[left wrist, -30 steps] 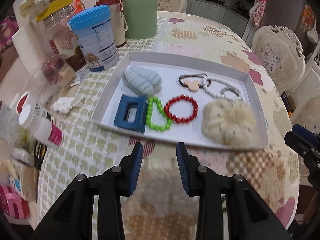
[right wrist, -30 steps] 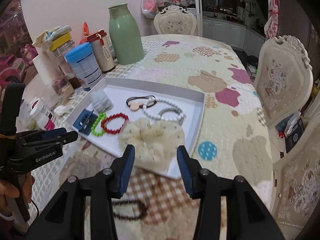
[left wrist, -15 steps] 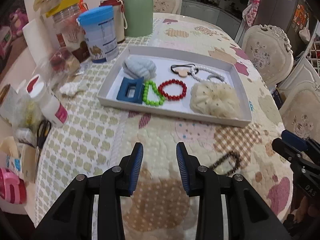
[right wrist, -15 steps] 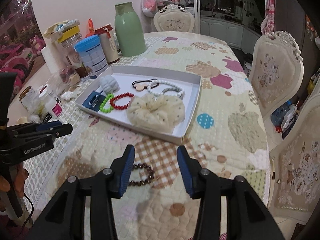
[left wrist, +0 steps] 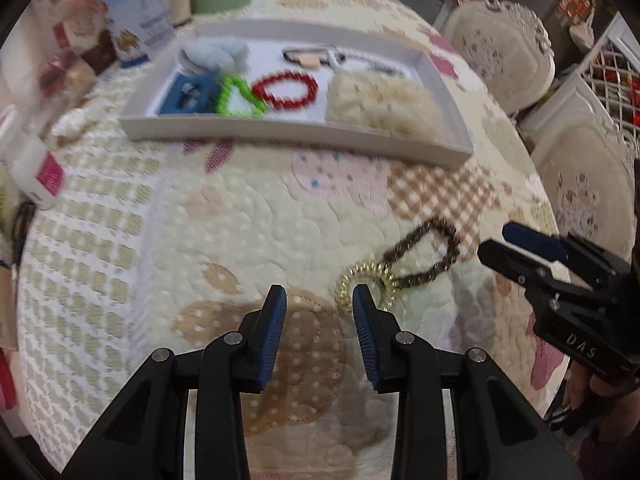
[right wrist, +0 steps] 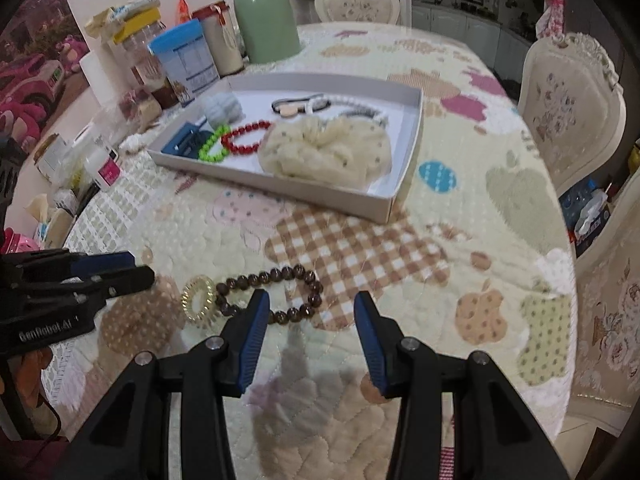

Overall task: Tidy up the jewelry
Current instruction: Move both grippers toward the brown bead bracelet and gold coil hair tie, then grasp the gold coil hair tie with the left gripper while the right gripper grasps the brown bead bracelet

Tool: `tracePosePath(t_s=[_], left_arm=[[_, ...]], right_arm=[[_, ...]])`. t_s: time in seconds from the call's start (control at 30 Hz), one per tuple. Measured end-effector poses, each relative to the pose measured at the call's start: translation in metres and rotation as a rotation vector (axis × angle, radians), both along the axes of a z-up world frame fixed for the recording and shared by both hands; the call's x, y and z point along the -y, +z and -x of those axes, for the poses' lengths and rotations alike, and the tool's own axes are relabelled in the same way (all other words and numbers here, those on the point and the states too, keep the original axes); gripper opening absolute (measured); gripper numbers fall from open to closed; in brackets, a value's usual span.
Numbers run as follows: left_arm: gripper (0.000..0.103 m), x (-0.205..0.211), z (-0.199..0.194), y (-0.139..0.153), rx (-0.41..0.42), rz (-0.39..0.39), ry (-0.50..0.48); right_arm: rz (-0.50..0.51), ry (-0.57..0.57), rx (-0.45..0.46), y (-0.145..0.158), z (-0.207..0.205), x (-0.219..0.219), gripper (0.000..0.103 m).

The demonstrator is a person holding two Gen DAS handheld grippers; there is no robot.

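Left wrist view: left tool (left wrist: 319,304) is open, nothing between its pads, hovering over the quilted cover of the desk (left wrist: 224,216) near its front edge. A gold coil hair tie (left wrist: 366,280) lies on the cover just ahead of the right pad. A brown bead bracelet (left wrist: 424,250) lies touching the coil tie, on the side toward the right tool (left wrist: 516,246). Right tool sits low beside the bracelet, seen side-on; from this angle its fingers are apart.

Right wrist view: right tool (right wrist: 307,312) is wide open and empty, with the brown bead bracelet (right wrist: 276,292) on the cover just ahead of its left pad. The coil tie (right wrist: 199,298) touches the bracelet's left end, and the left tool (right wrist: 120,270) comes in from the left, just beside the coil tie.

White tray (right wrist: 414,136) sits further toward the middle of the desk, well apart from both loose pieces. Inside it:
- cream scrunchie (right wrist: 324,150), nearest the right wall
- red bead bracelet (right wrist: 244,136) and green bead bracelet (right wrist: 212,148), side by side
- blue hair claw (right wrist: 184,142) at the left end
- pale blue knotted piece (right wrist: 222,110) behind the claw
- white bead strand (right wrist: 352,106) and black hair tie with a tan charm (right wrist: 290,106) along the back wall

Green jug (right wrist: 264,12) and blue-lidded can (right wrist: 184,60) stand at the far left edge of the desk.
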State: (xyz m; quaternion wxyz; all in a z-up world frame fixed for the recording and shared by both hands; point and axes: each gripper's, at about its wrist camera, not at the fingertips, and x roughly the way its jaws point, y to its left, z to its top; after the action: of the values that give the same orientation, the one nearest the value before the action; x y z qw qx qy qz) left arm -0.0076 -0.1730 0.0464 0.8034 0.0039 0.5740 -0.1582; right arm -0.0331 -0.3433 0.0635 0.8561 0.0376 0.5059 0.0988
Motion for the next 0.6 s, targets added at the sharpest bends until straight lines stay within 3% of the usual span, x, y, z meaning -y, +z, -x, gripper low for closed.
tracePosePath(t_s=[0.23, 0.5, 0.57, 0.6], left_arm=[[0.026, 0.007, -0.011, -0.021, -0.040, 0.000, -0.033], [0.026, 0.023, -0.009, -0.023, 0.010, -0.042, -0.066], [0.022, 0.024, -0.008, -0.023, 0.022, -0.049, -0.075], [0.013, 0.024, -0.006, -0.023, 0.032, -0.060, -0.079]], right_arm=[[0.004, 0.017, -0.024, -0.013, -0.011, 0.000, 0.046], [0.026, 0.041, -0.030, -0.028, -0.024, -0.006, 0.046], [0.049, 0.053, -0.028, -0.034, -0.027, -0.012, 0.044], [0.062, 0.060, -0.033, -0.037, -0.028, -0.015, 0.036]])
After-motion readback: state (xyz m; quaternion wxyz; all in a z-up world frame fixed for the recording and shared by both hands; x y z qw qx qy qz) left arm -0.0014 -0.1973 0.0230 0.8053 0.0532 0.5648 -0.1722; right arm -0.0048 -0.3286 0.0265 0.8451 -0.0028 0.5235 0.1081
